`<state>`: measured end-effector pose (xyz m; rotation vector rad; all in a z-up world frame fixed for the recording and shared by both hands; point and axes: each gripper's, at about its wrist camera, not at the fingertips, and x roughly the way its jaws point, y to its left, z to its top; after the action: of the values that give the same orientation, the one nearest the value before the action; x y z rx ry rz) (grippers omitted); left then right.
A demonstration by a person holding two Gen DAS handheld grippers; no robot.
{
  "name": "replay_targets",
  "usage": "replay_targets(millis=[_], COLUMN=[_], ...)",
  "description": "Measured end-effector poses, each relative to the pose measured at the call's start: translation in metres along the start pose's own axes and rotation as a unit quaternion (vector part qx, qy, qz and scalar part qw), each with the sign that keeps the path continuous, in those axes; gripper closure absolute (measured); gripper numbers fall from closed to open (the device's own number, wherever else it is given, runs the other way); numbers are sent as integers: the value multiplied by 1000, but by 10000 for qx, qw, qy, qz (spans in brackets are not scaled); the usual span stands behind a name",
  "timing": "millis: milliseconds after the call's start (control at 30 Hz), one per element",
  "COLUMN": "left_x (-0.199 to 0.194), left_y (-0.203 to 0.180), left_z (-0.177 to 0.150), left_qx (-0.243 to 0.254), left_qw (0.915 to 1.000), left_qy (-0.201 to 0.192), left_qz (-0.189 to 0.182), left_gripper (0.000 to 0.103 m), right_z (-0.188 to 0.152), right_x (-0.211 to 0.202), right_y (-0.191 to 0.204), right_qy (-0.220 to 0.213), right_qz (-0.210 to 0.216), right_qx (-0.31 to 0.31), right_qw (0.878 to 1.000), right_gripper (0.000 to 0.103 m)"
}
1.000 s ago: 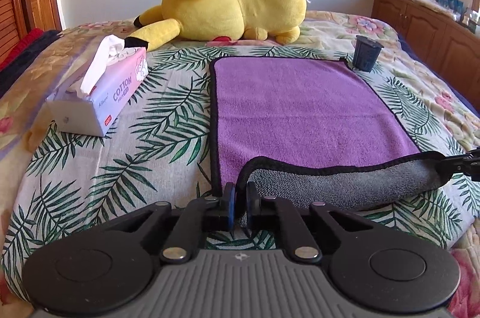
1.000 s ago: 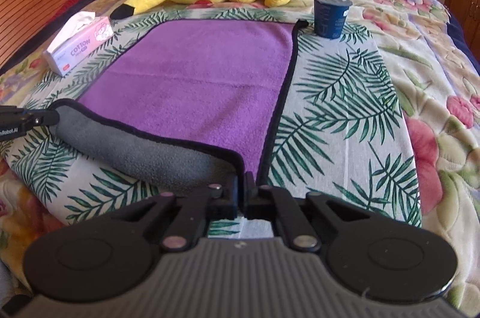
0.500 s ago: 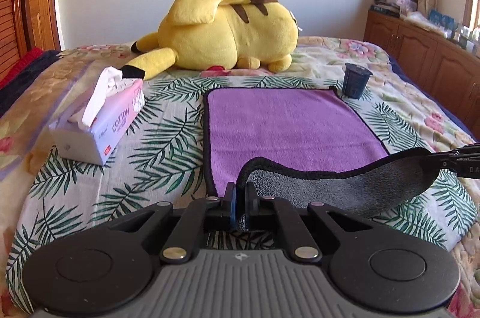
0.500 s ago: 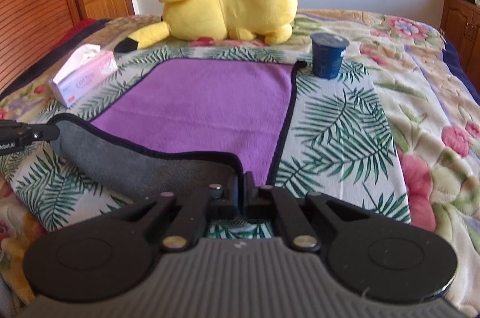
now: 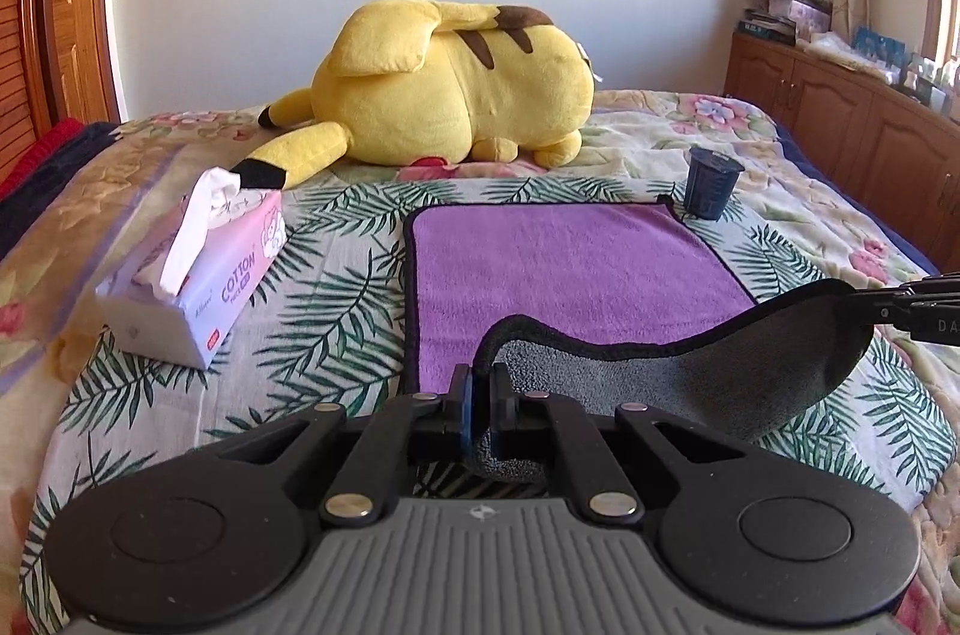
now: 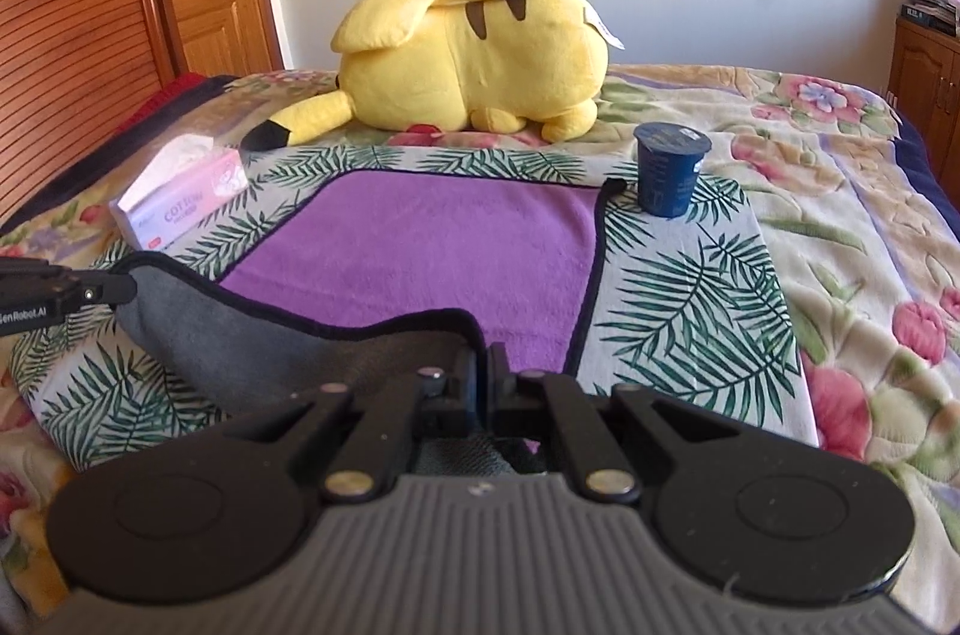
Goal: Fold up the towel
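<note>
On the bed (image 5: 336, 287), left tongs (image 5: 478, 383) and right tongs (image 6: 482, 365) each pinched a near corner of the purple towel (image 5: 570, 263), far edge lying straight ahead.

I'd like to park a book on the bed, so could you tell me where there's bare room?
Free: the leaf-print cover between the tissue box and the towel, and right of the cup. Crowded: around the plush toy.
</note>
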<state>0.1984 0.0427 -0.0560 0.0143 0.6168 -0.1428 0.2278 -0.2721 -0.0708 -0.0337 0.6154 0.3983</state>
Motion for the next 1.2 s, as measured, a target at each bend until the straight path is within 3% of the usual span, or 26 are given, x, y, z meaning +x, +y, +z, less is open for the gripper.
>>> replay_targets(millis=[400, 1200], left_x=[10, 30], left_y=[1, 2], left_z=[15, 43], left_qx=[89, 271], left_qw=[9999, 9991], left_qy=[-130, -290], left_qz=[-30, -116], left_gripper=[103, 103], right_z=[12, 29], right_x=[-1, 22], right_y=[0, -18], right_qy=[-356, -572], right_qz=[15, 9], right_qx=[-82, -158], right_qw=[9993, 9982], right_gripper=[100, 100])
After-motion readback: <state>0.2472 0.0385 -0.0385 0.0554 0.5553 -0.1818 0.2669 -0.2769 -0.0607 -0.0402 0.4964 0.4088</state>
